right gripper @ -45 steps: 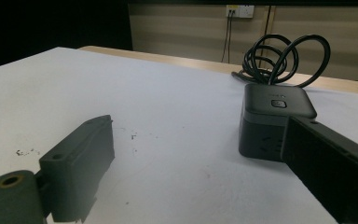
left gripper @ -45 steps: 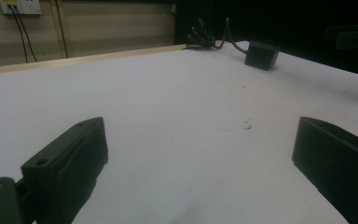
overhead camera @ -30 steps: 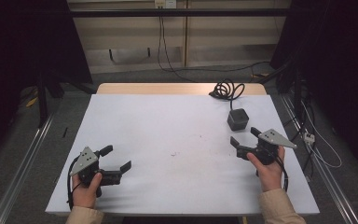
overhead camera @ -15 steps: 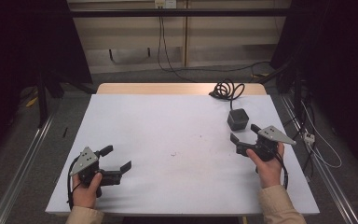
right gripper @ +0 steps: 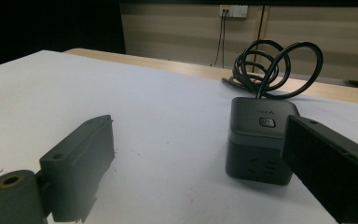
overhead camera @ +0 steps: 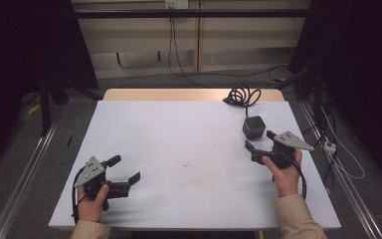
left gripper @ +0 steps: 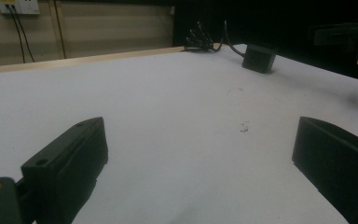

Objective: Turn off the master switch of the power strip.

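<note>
A dark grey cube-shaped power socket [overhead camera: 253, 127] stands on the white table [overhead camera: 179, 149] at the right, and its black cable [overhead camera: 241, 94] lies coiled behind it at the far edge. My right gripper [overhead camera: 259, 140] is open just short of the cube, nothing between its jaws. In the right gripper view the cube [right gripper: 258, 140] stands close ahead, partly behind the right jaw, with the cable [right gripper: 270, 60] beyond and the gripper [right gripper: 200, 158] open. My left gripper [overhead camera: 125, 169] is open and empty near the front left; from it [left gripper: 200, 154] the cube [left gripper: 259, 57] looks far off.
A small dark smudge [overhead camera: 184, 164] marks the tabletop near the middle. The table's wooden far edge [overhead camera: 179, 93] shows beyond the white sheet. Metal rails [overhead camera: 25, 174] run along the floor on both sides. The other hand's gripper [left gripper: 349, 35] shows at the left gripper view's upper right.
My right gripper has crept a little forward toward the cube. The left gripper stays where it was, still open.
</note>
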Demonstrator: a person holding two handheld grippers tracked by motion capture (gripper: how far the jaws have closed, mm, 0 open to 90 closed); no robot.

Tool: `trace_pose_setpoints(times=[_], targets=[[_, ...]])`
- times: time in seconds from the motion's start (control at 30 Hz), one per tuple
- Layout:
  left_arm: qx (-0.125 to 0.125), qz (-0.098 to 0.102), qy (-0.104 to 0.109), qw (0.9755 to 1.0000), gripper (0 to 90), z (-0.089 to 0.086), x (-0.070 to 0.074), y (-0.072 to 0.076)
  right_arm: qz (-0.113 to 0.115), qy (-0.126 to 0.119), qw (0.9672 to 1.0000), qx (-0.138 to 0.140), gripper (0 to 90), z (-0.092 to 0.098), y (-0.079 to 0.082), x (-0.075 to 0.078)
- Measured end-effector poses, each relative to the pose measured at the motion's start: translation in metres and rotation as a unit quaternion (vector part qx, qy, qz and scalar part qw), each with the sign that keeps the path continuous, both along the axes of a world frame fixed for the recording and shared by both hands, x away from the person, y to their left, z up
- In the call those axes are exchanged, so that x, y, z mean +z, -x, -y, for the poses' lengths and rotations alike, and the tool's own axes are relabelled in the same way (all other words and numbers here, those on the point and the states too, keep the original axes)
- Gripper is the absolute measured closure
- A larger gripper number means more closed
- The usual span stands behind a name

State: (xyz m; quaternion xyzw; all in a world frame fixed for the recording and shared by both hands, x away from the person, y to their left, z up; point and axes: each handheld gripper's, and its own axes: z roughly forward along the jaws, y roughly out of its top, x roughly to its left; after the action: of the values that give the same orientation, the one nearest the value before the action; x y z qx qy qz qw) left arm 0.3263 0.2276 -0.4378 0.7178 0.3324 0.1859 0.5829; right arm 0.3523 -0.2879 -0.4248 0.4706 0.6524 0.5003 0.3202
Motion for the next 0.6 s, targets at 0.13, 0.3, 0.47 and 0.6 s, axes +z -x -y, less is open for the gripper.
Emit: trace_pose_setpoints(times=[0.13, 0.3, 0.47, 0.6], targets=[[0.0, 0.0, 0.0, 1.0, 3.1, 0.0, 0.0, 0.0, -0.002, -0.001, 1.0, 0.0, 9.1, 0.001, -0.004, 0.001], [0.001, -0.001, 0.0, 1.0, 3.1, 0.0, 0.0, 0.0, -0.002, -0.004, 1.0, 0.0, 9.2, 0.002, -0.007, 0.002], [0.001, 0.001, 0.0, 1.0, 3.1, 0.0, 0.0, 0.0, -0.001, -0.001, 1.0, 0.001, 9.8, 0.002, -0.011, 0.003], [0.002, 0.001, 0.0, 1.0, 3.1, -0.001, 0.0, 0.0, -0.002, 0.002, 1.0, 0.0, 9.8, 0.002, -0.013, 0.005]])
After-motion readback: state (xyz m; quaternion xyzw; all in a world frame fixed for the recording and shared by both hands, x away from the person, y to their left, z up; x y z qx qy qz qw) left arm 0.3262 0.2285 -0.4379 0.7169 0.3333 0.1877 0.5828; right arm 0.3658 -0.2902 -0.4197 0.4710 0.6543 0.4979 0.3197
